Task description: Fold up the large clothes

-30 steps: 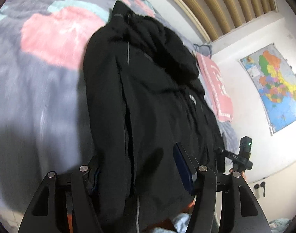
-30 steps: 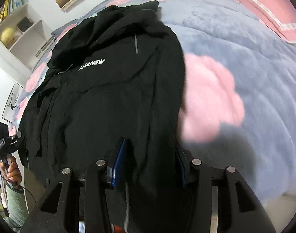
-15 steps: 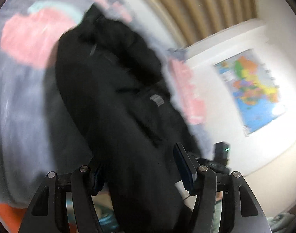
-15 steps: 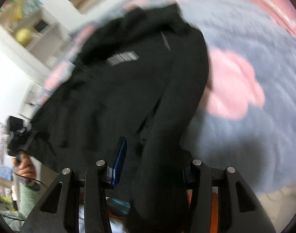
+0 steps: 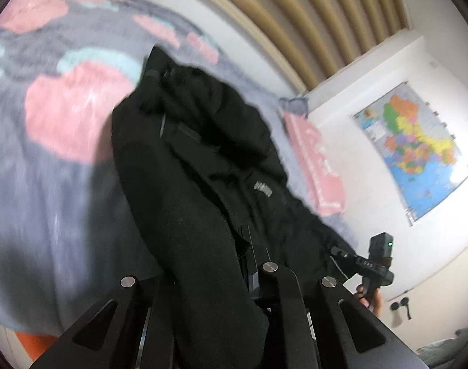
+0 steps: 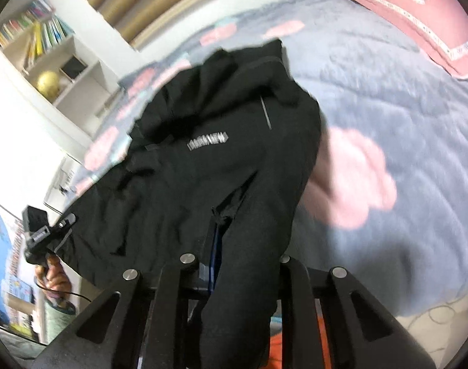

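Note:
A large black hooded jacket (image 5: pixel 203 166) with a grey chest logo is stretched from the bed toward me, hood end resting on the grey blanket (image 5: pixel 49 184). My left gripper (image 5: pixel 218 246) is shut on the jacket's hem or sleeve; black cloth drapes over and hides the left finger. In the right wrist view the same jacket (image 6: pixel 209 169) hangs from my right gripper (image 6: pixel 234 240), which is shut on its other lower corner, cloth covering the right finger. Each gripper also shows in the other's view: the right gripper (image 5: pixel 376 264) and the left gripper (image 6: pixel 40 230).
The bed has a grey blanket with pink flower patches (image 6: pixel 356 178) and a pink pillow (image 6: pixel 418 9). A world map (image 5: pixel 415 147) hangs on the white wall. A white bookshelf (image 6: pixel 49 58) stands beside the bed. A slatted headboard (image 5: pixel 310 15) lies behind.
Both grippers closed on the jacket's lower edge and lifted it up and back; the jacket's bottom now hangs off the bed between the two grippers.

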Tool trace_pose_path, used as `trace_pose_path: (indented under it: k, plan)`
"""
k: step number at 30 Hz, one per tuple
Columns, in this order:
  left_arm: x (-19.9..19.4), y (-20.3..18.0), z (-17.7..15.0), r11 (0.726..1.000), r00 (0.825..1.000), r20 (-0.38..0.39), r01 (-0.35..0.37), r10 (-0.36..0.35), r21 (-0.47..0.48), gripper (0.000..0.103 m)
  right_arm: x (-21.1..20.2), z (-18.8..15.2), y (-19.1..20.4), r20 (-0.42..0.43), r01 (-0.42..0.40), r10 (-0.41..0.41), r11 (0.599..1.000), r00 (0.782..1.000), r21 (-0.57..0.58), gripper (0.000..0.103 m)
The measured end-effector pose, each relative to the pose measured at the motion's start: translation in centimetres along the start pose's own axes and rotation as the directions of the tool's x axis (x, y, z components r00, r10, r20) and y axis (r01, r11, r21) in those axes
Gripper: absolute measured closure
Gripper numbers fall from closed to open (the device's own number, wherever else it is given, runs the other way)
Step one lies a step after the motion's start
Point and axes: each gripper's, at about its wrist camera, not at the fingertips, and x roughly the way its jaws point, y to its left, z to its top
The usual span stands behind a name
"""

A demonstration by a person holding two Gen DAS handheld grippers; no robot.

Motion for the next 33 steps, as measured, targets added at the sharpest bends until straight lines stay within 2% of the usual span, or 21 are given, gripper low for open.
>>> trace_pose_path:
  k: [4,9,15,18,21,24,26,30,33]
  plan:
    - [-0.4,-1.3,3.5,0.999,0.998,0.054,0.032,-0.034,0.026,0.09,-1.0,4.2,0.4,0.062,-0.027,0.027,1.0,0.998,0.001,0.081]
    - [-0.2,-2.4,9.5,0.996,0.988,0.131,0.072,-0.078,0.045,0.089,-1.4,10.9,1.6,0.143,-0.009,0.01,1.0,0.99,-0.009,0.081]
    - [2.7,-2.3,17.4,0.999,0.975,0.218,0.044,-0.049,0.027,0.089,0.1,19.4,2.0,0.212,0.017,-0.022,1.0,0.977,0.023,0.081]
    - [5.4,-1.8,20.6,1.0,0.97,0.241,-0.012,0.009,0.01,0.089,3.0,23.0,2.0,0.225,0.098,-0.102,0.995,0.969,0.03,0.081]
    - [9.5,-0.8,23.2,0.994,0.963,0.25,-0.107,0.105,-0.004,0.088,7.1,25.7,1.8,0.232,0.211,-0.21,0.977,0.95,0.021,0.081]
    - [13.9,1.7,25.0,0.977,0.947,0.242,-0.208,0.213,-0.049,0.086,13.0,28.0,-0.1,0.185,0.271,-0.281,0.96,0.942,0.076,0.081]
    - [17.1,4.2,25.9,0.958,0.937,0.204,-0.269,0.283,-0.095,0.086,16.7,28.7,-1.6,0.14,0.308,-0.319,0.947,0.937,0.095,0.08]
    - [22.5,9.2,25.8,0.936,0.936,0.109,-0.316,0.335,-0.157,0.086,23.8,28.1,-4.2,0.051,0.349,-0.354,0.934,0.934,0.08,0.081]
    - [24.0,11.3,25.7,0.94,0.947,0.094,-0.286,0.307,-0.183,0.086,25.8,27.2,-5.7,0.065,0.322,-0.329,0.941,0.942,0.107,0.08]
